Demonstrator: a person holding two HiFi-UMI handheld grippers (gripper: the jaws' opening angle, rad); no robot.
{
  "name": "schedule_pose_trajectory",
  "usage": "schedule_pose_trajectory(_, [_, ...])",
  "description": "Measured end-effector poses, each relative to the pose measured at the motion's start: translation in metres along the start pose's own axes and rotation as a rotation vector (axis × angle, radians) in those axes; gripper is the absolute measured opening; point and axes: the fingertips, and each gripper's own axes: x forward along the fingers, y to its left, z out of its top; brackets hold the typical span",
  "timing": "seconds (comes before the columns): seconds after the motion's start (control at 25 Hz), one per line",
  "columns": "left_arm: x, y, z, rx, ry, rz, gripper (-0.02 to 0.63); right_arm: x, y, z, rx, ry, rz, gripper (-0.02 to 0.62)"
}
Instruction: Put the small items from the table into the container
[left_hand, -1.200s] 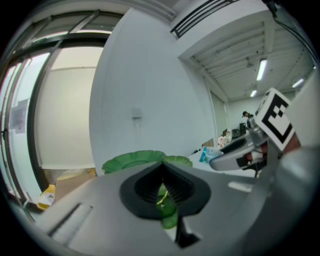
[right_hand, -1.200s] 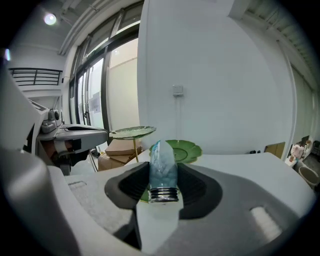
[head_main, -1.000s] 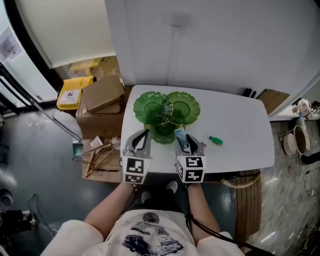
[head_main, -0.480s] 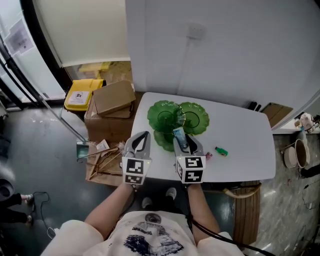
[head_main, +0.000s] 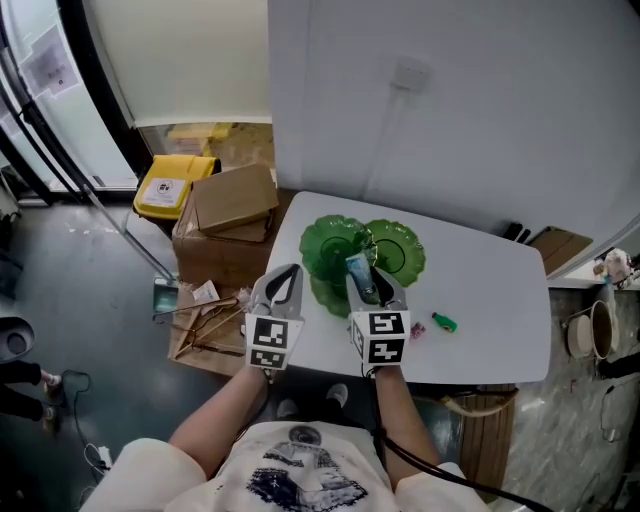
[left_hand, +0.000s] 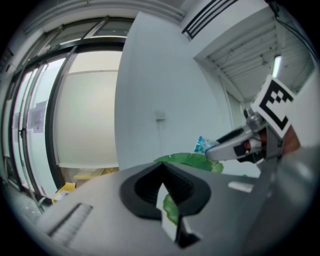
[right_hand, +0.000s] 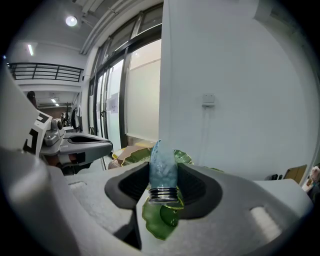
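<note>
The right gripper (head_main: 370, 283) has its two jaws partly open and pressed on a small blue tube (right_hand: 162, 170). The tube sticks out from between them, with its ridged neck down in the gap. Seen from above, the tube is over the near edge of the green dish (head_main: 330, 243), the container on the white table (head_main: 490, 280). The left gripper (head_main: 289, 272) is just beside the right one, at the table's left edge. Its jaw tips are together and hold nothing. A little green thing (head_main: 444, 322) and a tiny pink thing (head_main: 417, 328) lie on the table just right of the right gripper, apart from the dish. Past them the table top is bare out to its right edge. The wall (head_main: 470, 130) stands close behind the dish. Cardboard boxes (head_main: 235, 200) stand by the table's left side.
</note>
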Motion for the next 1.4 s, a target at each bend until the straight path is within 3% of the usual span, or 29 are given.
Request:
schedule_pose_trajectory(0.84, [0.041, 0.011, 0.002, -0.027, 0.012, 0.042, -0.01, 0.053, -0.001, 0.006, -0.143, 0.058, 0.078, 0.173])
schedule_pose_trajectory(1.12, [0.046, 0.011, -0.001, -0.03, 0.024, 0.046, -0.011, 0.059, -0.003, 0.003, -0.269, 0.116, 0.051, 0.175])
schedule_pose_trajectory(1.4, [0.05, 0.011, -0.004, -0.033, 0.036, 0.041, -0.011, 0.064, -0.004, 0.001, -0.287, 0.136, 0.051, 0.175])
